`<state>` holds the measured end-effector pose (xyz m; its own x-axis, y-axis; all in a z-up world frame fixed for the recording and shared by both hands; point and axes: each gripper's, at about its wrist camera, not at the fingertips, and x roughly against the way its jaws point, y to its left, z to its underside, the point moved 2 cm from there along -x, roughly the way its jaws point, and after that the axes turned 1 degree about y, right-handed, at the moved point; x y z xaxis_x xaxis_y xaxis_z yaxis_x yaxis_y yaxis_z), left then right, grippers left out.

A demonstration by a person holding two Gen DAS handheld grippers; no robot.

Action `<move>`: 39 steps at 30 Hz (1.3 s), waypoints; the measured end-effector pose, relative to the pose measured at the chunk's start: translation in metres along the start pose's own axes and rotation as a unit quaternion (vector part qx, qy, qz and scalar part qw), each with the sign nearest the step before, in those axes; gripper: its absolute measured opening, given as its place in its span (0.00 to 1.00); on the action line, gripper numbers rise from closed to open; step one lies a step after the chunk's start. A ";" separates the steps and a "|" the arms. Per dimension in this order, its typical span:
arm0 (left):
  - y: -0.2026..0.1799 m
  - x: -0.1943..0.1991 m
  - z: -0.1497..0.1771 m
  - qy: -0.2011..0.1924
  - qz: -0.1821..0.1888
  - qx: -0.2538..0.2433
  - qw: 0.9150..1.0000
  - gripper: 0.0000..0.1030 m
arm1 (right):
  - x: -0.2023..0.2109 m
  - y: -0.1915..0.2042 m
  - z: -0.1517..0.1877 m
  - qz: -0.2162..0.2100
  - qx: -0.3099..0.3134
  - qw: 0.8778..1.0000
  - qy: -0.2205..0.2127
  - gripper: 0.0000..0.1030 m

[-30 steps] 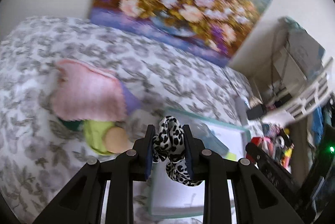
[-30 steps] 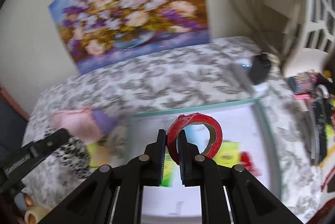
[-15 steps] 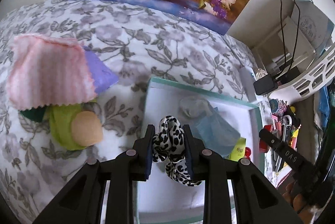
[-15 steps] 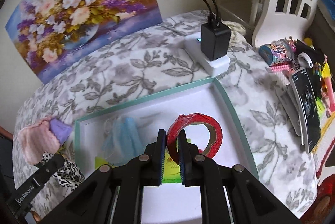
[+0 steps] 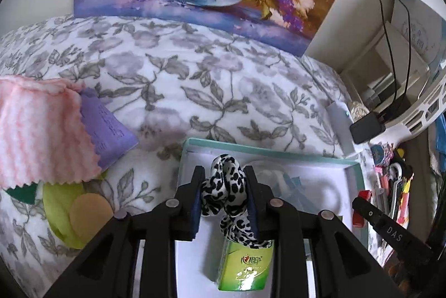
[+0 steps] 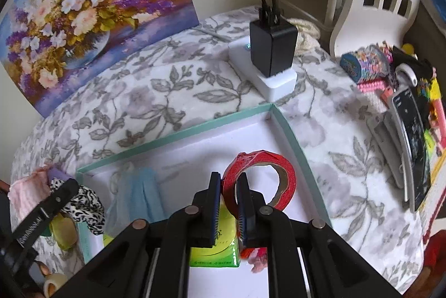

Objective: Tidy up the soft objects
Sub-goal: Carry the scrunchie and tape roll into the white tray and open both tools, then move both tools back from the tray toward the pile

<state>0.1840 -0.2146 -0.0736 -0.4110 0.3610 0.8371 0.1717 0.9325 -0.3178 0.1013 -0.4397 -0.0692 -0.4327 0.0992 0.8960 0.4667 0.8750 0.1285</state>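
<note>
Over the open teal-rimmed box [image 5: 354, 167] on the floral-covered counter [image 5: 172, 80], both tongs point steeply down at its white floor. The left tongs [image 5: 224, 197] have the leopard-print scrunchie [image 5: 225, 186] between their pads; the jaws have just been opening, and the scrunchie still sits between them, its tail drooping onto the green tissue pack [image 5: 245, 267] below. The right tongs [image 6: 228, 206] are nearly closed, pinching the rim of a red tape roll [image 6: 262, 178] above the same box, with a light-blue face mask [image 6: 139, 194] lying to their left. This looks like the drop-off step. Next, the left tongs need to widen enough for the scrunchie to fall free, then lift clear; pink and purple cloths [image 5: 41, 130] wait outside, to their left.
</note>
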 end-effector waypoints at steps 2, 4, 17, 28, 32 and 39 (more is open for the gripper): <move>-0.001 0.001 0.001 0.003 -0.001 -0.002 1.000 0.42 | -0.003 0.000 0.000 0.005 0.002 1.000 0.006 0.13; -0.001 0.004 0.000 0.005 0.000 0.001 1.000 0.48 | -0.006 0.001 0.001 0.007 0.005 1.000 0.011 0.14; 0.016 0.042 -0.007 -0.006 -0.049 0.020 0.999 0.89 | 0.004 0.001 0.004 -0.017 -0.004 1.000 0.026 0.66; 0.050 0.035 0.001 0.033 -0.156 0.037 0.986 0.97 | 0.013 0.010 0.006 -0.046 0.003 0.999 0.020 0.96; 0.054 0.038 0.003 0.033 -0.169 0.041 0.984 0.97 | 0.014 0.016 0.007 -0.040 0.018 0.999 0.017 1.00; 0.059 0.050 0.004 0.028 -0.185 0.047 0.981 0.97 | 0.015 0.029 0.012 -0.024 0.051 0.998 0.013 1.00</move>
<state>0.1701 -0.1415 -0.0520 -0.3790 -0.0008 0.9254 -0.0646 0.9976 -0.0256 0.0989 -0.4073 -0.0577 -0.4311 0.0452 0.9012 0.3642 0.9225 0.1280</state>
